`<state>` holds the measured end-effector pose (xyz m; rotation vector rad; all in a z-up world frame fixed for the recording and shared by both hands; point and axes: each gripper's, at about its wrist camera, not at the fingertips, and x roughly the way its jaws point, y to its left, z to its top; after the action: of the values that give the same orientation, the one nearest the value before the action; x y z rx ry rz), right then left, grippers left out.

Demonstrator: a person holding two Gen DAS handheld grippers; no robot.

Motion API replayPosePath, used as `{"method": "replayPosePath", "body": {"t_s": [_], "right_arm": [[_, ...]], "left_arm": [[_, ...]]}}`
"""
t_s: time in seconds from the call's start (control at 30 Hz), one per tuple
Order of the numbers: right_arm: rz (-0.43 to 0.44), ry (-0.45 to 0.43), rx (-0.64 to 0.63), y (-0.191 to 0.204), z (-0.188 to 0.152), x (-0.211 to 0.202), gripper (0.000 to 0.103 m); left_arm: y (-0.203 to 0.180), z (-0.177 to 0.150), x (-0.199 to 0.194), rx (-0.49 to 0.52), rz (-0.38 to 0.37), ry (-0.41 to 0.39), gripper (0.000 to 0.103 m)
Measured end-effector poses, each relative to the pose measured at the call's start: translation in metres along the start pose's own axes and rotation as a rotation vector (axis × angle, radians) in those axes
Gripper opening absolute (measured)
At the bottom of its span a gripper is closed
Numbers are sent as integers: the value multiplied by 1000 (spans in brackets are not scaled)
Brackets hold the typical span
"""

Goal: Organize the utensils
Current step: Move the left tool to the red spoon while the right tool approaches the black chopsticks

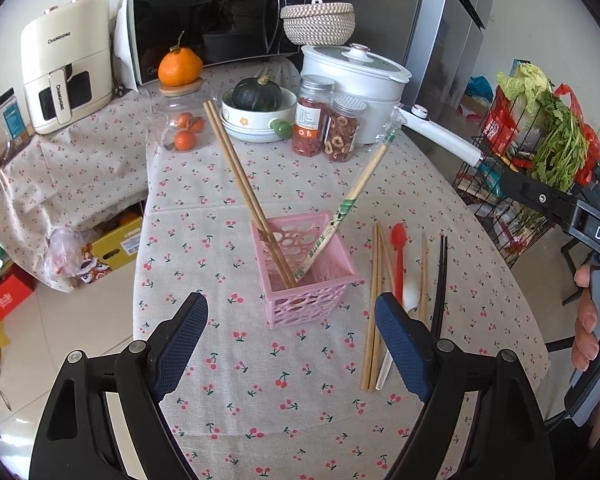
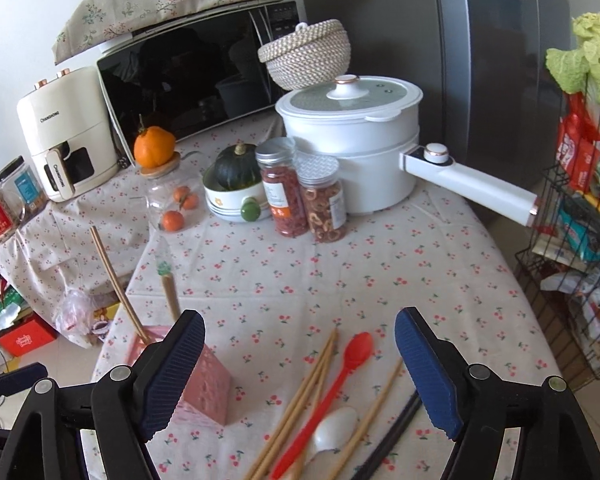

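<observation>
Counting: two spoons (image 1: 399,256), one pink basket (image 1: 306,276).

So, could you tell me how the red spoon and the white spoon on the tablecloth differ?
The red spoon is bright red plastic with a narrow, pointed bowl; the white spoon is white with a rounder, fuller bowl. The red spoon's bowl lies farther from the grippers, near the open table; the white spoon's bowl sits closer in, beside the red handle. Both lie flat on the tablecloth among loose chopsticks, outside the pink basket, handles toward the camera.
</observation>
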<state>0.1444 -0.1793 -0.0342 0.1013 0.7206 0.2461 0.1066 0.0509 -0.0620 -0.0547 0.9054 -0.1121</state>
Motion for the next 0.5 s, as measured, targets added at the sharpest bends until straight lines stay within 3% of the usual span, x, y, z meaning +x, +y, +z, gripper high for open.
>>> {"method": "replayPosePath", "body": {"t_s": [0.5], "right_arm": [[-128,161,4,-70,-34,0,89]], "left_arm": [[-92,-17,36,194,6,94,88]]}}
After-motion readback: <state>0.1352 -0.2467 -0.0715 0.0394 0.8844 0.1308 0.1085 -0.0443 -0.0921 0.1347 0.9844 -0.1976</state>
